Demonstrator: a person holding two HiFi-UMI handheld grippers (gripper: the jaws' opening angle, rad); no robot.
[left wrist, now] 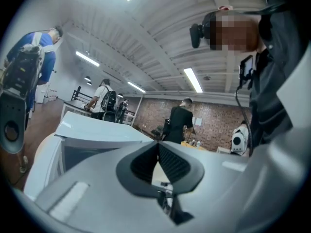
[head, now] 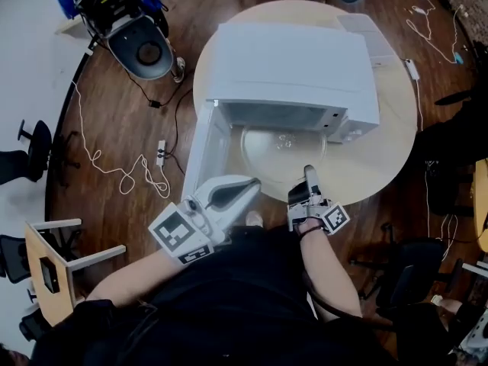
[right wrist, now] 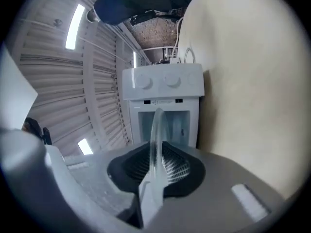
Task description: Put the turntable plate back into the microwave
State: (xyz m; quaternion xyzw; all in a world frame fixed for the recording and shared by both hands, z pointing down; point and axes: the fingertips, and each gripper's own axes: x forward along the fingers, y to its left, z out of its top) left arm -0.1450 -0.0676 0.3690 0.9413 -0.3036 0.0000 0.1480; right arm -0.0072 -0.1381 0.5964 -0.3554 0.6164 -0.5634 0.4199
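Observation:
The white microwave (head: 293,67) stands on a round table (head: 381,158) with its door (head: 204,147) swung open to the left. The clear glass turntable plate (head: 282,147) hovers level just in front of the open cavity. My right gripper (head: 309,174) is shut on its near rim. In the right gripper view the plate (right wrist: 156,125) shows edge-on between the dark pads (right wrist: 177,166), with the microwave (right wrist: 165,96) straight ahead. My left gripper (head: 250,184) hangs near the door's lower edge, jaws shut on nothing. In the left gripper view, that gripper (left wrist: 158,147) faces the microwave (left wrist: 97,130).
An office chair (head: 141,44) and loose cables (head: 130,174) with a power strip (head: 162,152) lie on the wood floor left of the table. A wooden chair (head: 53,258) stands at the near left. A flat white lid (head: 366,33) rests behind the microwave. People stand far off (left wrist: 181,120).

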